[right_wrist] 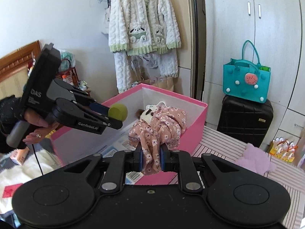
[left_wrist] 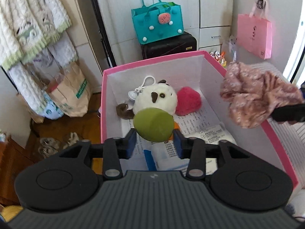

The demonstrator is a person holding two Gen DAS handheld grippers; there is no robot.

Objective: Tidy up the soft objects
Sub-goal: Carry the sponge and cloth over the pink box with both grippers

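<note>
Hovering over the pink box, left gripper with fingers part-way apart, green sponge sitting between them, contact with the pads hard to judge. Clamped tight on the floral pink cloth, right gripper above the near edge of that box. Inside the box, on printed papers: white plush toy and red fuzzy heart touching it. Beyond the box, a teal bag atop a black suitcase
</note>
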